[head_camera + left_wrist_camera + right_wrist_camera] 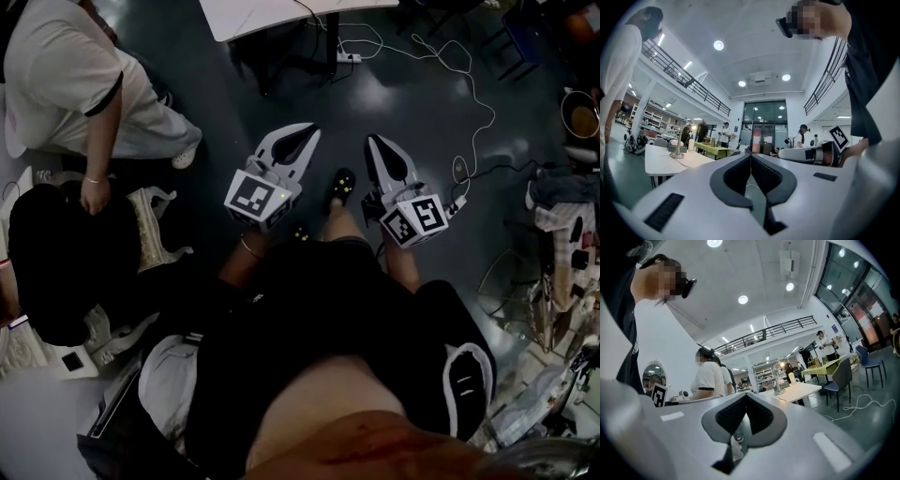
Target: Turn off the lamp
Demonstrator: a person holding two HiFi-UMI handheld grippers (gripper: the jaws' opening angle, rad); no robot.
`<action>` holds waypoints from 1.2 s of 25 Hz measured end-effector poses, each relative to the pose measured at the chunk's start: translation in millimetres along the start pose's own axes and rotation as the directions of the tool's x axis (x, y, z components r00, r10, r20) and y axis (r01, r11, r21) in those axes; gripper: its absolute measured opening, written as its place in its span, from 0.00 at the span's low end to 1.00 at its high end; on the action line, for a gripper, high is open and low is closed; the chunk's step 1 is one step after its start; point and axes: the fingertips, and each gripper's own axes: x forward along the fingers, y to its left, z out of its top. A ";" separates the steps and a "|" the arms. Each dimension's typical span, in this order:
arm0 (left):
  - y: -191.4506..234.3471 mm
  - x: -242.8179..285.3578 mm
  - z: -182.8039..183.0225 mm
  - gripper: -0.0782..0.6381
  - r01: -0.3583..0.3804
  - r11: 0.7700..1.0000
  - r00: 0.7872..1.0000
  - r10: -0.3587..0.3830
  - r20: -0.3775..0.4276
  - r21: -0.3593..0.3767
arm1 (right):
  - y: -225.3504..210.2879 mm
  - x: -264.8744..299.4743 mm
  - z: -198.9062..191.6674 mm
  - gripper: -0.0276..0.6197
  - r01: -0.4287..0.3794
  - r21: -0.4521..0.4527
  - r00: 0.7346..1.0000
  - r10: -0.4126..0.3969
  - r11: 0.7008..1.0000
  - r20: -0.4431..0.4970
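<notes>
With left gripper (pixel 307 134) and right gripper (pixel 373 142) closed and empty, the slim lamp (pixel 677 154), back from the table's (pixel 665 165) near edge, probably tips easily, so press its base.

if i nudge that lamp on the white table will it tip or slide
The lamp looks tall and thin on a small base, so a high push would probably tip it, while a low one may slide it. It looks like shiny metal, so it is probably stiff and slippery to grip.
</notes>
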 end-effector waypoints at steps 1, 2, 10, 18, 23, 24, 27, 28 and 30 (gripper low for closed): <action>1.1 1.0 -0.4 0.12 -0.002 1.000 1.000 0.002 -0.002 0.002 | -0.5 2.0 -1.3 0.04 -0.004 0.007 1.000 0.004 1.000 -0.001; 2.1 1.8 -0.2 0.12 -0.005 1.000 1.000 0.005 -0.004 0.005 | -1.3 3.4 -2.2 0.04 -0.006 0.013 1.000 0.006 1.000 -0.002; 6.3 26.6 1.6 0.12 -0.002 1.000 1.000 0.003 -0.017 0.017 | -22.5 11.2 6.2 0.04 -0.006 0.023 1.000 0.006 1.000 0.014; 13.8 45.5 -4.3 0.12 -0.019 1.000 0.999 0.020 -0.034 0.016 | -46.0 19.6 3.5 0.04 -0.017 0.044 1.000 0.017 0.999 0.005; 25.2 59.5 -1.0 0.12 -0.061 0.998 0.998 0.061 -0.028 0.008 | -60.9 30.3 5.6 0.04 -0.033 0.057 0.999 0.033 0.998 0.001; 27.2 62.6 -1.3 0.12 -0.064 0.998 0.998 0.064 -0.027 0.012 | -64.3 32.4 5.3 0.04 -0.037 0.059 0.999 0.038 0.998 -0.003; 31.5 70.3 -4.2 0.12 -0.071 0.997 0.997 0.072 -0.030 0.019 | -74.6 39.1 3.6 0.04 -0.049 0.065 0.999 0.050 0.997 -0.016; 33.7 72.4 -4.9 0.12 -0.079 0.997 0.996 0.079 -0.031 0.016 | -77.8 41.9 3.2 0.04 -0.054 0.066 0.998 0.055 0.996 -0.019; 39.7 77.0 -5.7 0.12 -0.102 0.995 0.994 0.102 -0.039 0.004 | -83.7 48.5 3.9 0.04 -0.065 0.067 0.998 0.067 0.996 -0.019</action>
